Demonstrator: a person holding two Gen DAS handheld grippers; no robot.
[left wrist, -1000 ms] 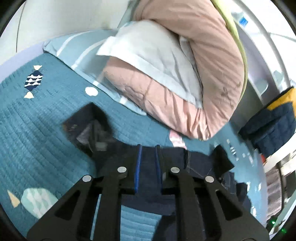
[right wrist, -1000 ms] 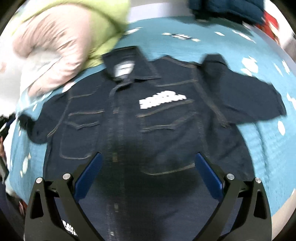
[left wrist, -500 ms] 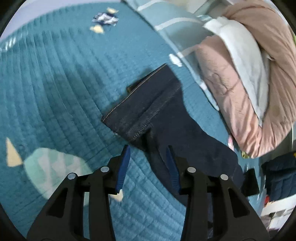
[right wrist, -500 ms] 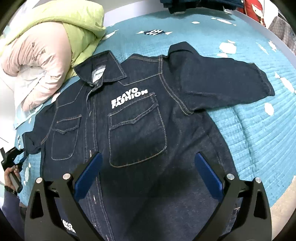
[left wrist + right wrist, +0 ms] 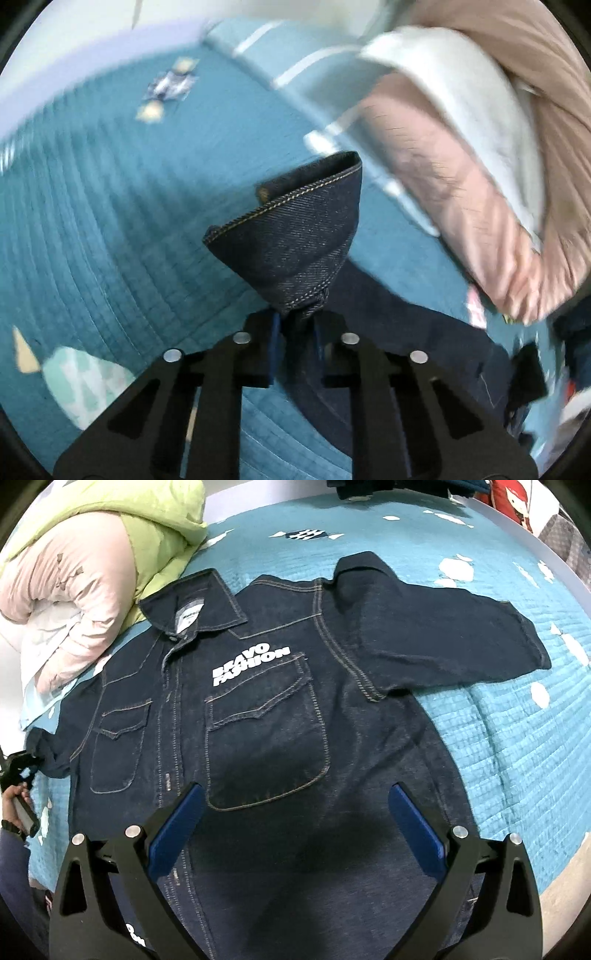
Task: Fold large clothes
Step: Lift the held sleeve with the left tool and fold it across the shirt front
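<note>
A dark denim shirt [image 5: 266, 716] with white lettering lies front up and spread out on a teal quilt [image 5: 517, 716]. My right gripper [image 5: 295, 819] is open and empty, held above the shirt's lower front. My left gripper [image 5: 295, 325] is shut on the shirt's sleeve [image 5: 295, 236] and holds its cuff lifted off the quilt [image 5: 110, 221]. In the right wrist view the left gripper [image 5: 16, 764] shows at the far left edge, at the end of that sleeve.
A rolled pink and white duvet [image 5: 461, 147] lies close beside the shirt's collar side, with a lime green cover [image 5: 147, 520] over it. A striped pillow [image 5: 295, 66] sits behind. Dark clothes [image 5: 406, 487] lie at the bed's far edge.
My left gripper has closed on the sleeve cuff and lifted it off the quilt. My right gripper stays open above the shirt and has barely moved.
</note>
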